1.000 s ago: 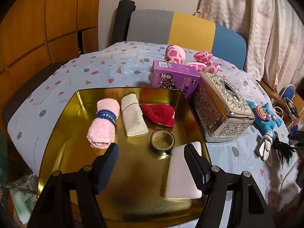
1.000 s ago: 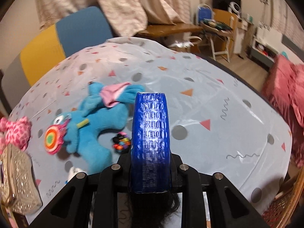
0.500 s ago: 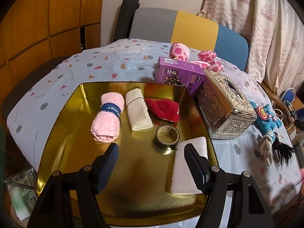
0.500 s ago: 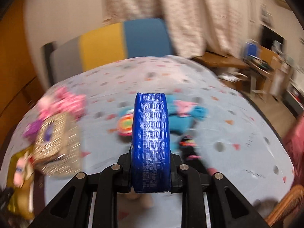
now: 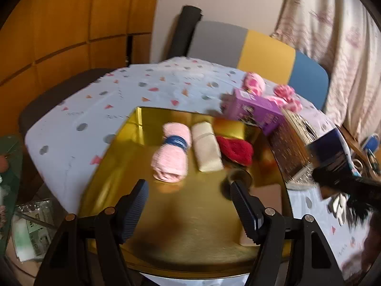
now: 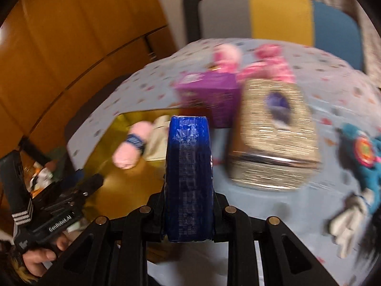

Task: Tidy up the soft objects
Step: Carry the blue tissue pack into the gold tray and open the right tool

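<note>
Left wrist cam looks fwd and down along its fingers, close over the gold tray (image 5: 114, 166), facing the chair (image 5: 257, 47). Right wrist cam sits off to the right, tilted down, facing same way. Both share tray, pink towel roll (image 5: 171, 152), purple box (image 6: 209, 93).

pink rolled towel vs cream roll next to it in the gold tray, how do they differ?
The pink rolled towel is fluffy and plump; the cream roll looks flatter and smoother. The pink rolled towel carries a dark blue band around its middle, the cream roll only a thin tie line. The pink one lies nearer the tray's left side, the cream one between it and the red cloth. Both lie side by side, roughly parallel, in the gold tray.
</note>
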`<state>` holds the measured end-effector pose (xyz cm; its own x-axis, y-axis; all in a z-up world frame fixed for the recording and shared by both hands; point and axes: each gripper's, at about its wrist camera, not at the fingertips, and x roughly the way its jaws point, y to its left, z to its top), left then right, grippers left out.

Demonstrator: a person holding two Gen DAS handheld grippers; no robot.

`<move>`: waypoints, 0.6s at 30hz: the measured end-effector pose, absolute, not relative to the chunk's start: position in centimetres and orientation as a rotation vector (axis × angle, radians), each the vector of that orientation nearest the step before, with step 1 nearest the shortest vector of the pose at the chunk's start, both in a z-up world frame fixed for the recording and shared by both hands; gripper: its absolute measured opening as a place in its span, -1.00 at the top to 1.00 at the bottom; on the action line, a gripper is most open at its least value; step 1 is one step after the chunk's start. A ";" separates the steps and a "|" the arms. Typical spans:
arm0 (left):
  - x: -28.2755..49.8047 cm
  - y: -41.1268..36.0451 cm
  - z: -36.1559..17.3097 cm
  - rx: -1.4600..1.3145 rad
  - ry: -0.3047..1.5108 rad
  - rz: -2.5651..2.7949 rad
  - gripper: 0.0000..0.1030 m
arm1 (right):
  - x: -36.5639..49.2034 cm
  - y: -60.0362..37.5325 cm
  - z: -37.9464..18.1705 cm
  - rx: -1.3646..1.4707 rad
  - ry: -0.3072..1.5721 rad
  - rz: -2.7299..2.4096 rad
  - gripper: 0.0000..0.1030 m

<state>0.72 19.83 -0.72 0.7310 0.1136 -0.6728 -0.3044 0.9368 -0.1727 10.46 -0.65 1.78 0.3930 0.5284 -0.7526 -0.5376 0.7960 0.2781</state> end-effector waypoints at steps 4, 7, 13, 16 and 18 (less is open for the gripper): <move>0.2 21.7 -0.7 -0.306 0.708 0.282 -0.39 | 10.3 4.4 0.3 -0.080 1.007 0.771 0.54; -0.3 23.3 -1.1 -0.335 0.711 0.319 -0.39 | 10.4 7.7 -1.4 -0.118 1.062 0.825 0.51; -0.9 24.9 -1.4 -0.364 0.710 0.357 -0.39 | 10.9 11.6 -4.3 -0.168 1.139 0.830 0.29; -0.9 25.1 -1.7 -0.362 0.716 0.360 -0.39 | 11.5 11.6 -5.4 -0.138 1.169 0.812 0.13; -0.7 24.9 -1.7 -0.352 0.721 0.359 -0.39 | 11.6 11.3 -5.2 -0.133 1.149 0.792 0.13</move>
<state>-0.74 24.88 -1.72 0.6963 0.1955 -0.6906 -0.4332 0.8817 -0.1871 11.62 11.31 -5.21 0.1756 0.4926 -0.8524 -0.6219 0.7267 0.2918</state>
